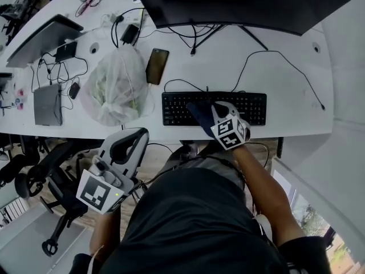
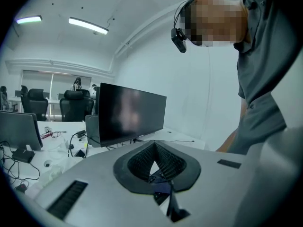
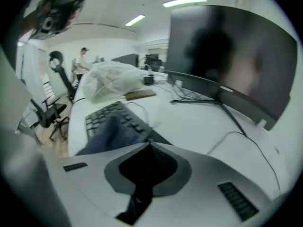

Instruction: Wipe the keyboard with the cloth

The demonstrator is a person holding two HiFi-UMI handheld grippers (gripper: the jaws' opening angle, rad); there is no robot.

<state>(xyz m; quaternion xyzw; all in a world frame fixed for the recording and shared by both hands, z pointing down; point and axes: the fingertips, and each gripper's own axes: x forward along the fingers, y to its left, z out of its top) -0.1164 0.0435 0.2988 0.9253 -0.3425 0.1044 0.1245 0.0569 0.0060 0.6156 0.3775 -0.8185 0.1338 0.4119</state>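
Observation:
A black keyboard (image 1: 254, 104) lies near the front edge of the white desk (image 1: 291, 79). A dark blue cloth (image 1: 199, 113) rests on the middle of its keys. My right gripper (image 1: 215, 112) points down onto the keyboard and is shut on that cloth. In the right gripper view the cloth (image 3: 116, 132) bunches out ahead of the closed jaw tips (image 3: 150, 144), over the keyboard (image 3: 105, 115). My left gripper (image 1: 134, 137) hangs below the desk's front edge, left of the keyboard. Its jaws meet at the tips (image 2: 154, 144) with nothing between them.
A large dark monitor (image 1: 239, 1) stands behind the keyboard, with cables running across the desk. A white plastic bag (image 1: 117, 84) and a phone (image 1: 157, 65) lie left of the keyboard. A laptop (image 1: 43, 39) sits far left. An office chair (image 1: 40, 170) stands beside my left gripper.

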